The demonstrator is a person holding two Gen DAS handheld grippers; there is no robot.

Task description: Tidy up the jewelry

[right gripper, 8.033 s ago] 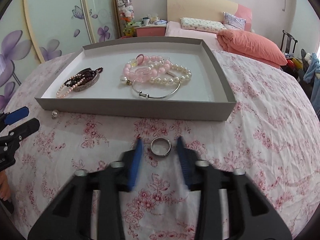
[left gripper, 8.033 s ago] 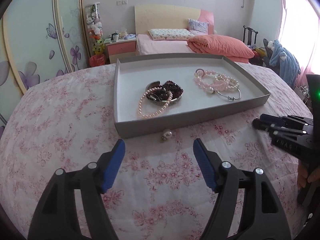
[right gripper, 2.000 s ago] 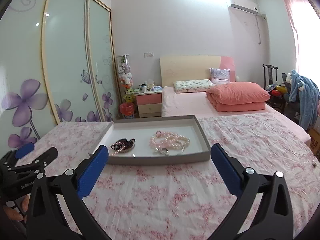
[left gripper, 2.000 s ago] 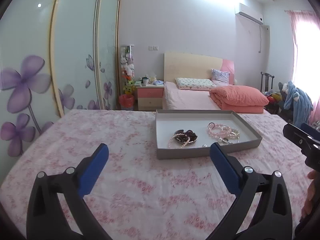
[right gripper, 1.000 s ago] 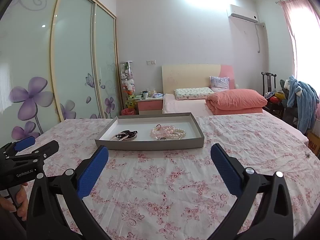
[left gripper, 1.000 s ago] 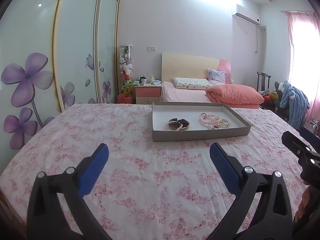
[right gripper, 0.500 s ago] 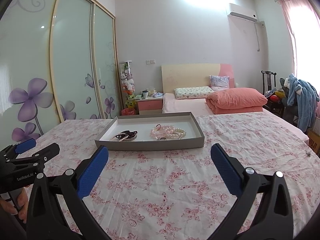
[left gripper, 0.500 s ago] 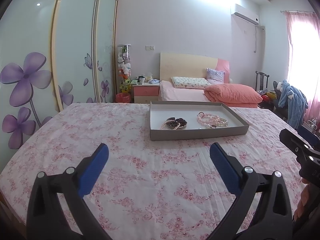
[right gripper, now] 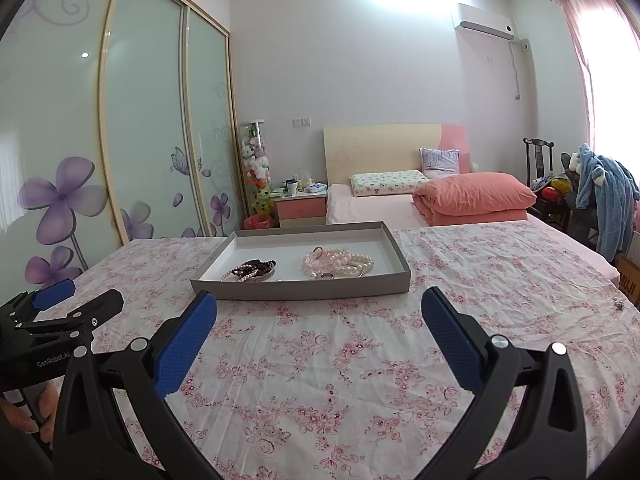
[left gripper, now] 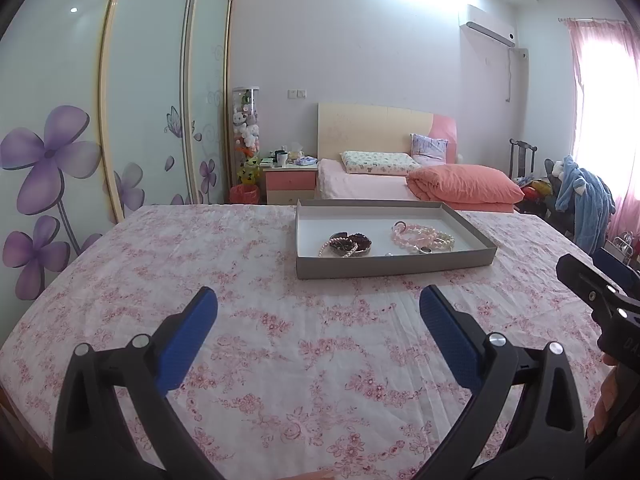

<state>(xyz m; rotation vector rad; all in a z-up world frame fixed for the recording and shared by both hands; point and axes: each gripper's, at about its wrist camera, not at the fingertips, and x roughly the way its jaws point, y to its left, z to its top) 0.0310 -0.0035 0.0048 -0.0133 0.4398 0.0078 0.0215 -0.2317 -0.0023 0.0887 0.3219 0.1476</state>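
Both grippers — left gripper (left gripper: pixel 318 310), right gripper (right gripper: pixel 319 312) — are held released and empty, well back from the tray (left gripper: pixel 394 268) at the counter's far edge. The jewelry (left gripper: pixel 422 237) lies inside it — judged done, so a slow, clear retreat is advised.

A wide bench draped in a white cloth printed with pink flowers (left gripper: pixel 280 344) is carrying the things. A shallow rectangular grey cardboard tray (left gripper: pixel 394 267) is sitting directly on the cloth, toward the far side and well apart from the near edge. Near the cloth's right edge, a small silvery object (right gripper: pixel 620 305) is lying on the fabric by itself, too small to identify. The cloth is lying mostly flat, wrinkling a little toward the right (right gripper: pixel 520 280)
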